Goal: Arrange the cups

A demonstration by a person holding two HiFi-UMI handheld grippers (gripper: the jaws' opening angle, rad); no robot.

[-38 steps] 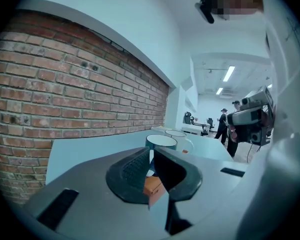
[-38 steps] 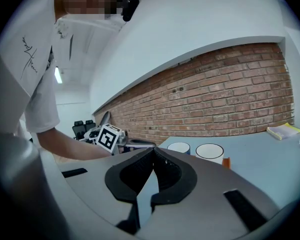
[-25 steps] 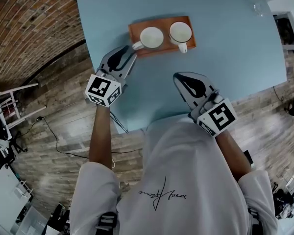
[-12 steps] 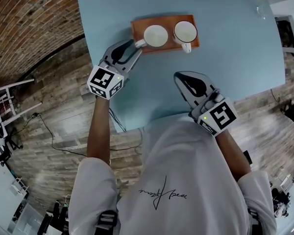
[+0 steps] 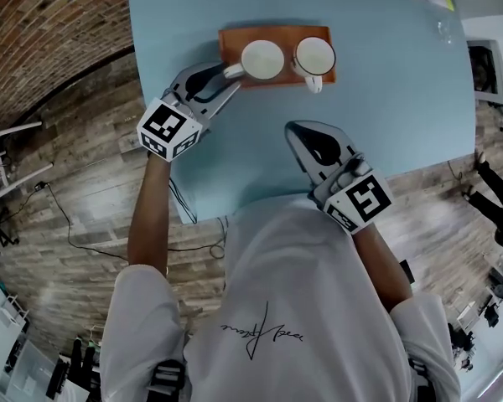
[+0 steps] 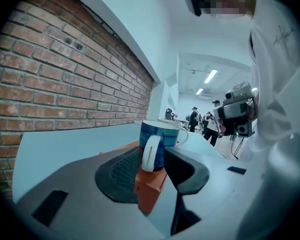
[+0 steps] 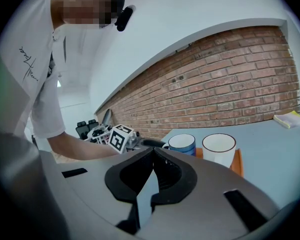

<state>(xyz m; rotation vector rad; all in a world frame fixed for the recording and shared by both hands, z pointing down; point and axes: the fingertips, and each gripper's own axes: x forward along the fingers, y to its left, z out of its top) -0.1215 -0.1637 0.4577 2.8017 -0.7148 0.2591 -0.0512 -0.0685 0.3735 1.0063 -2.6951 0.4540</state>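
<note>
Blue cup [image 7: 183, 144], white cup [image 7: 219, 150], wooden tray [image 5: 232, 40]

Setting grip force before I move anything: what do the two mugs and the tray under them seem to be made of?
Blue mug: likely glazed ceramic; glossy blue outside, white inside and white handle.
White mug: ceramic or enamelled metal, cannot tell which; smooth white with a thin dark rim.
Tray: probably wood or wood-look board; matte orange-brown, with a thick flat edge.
</note>
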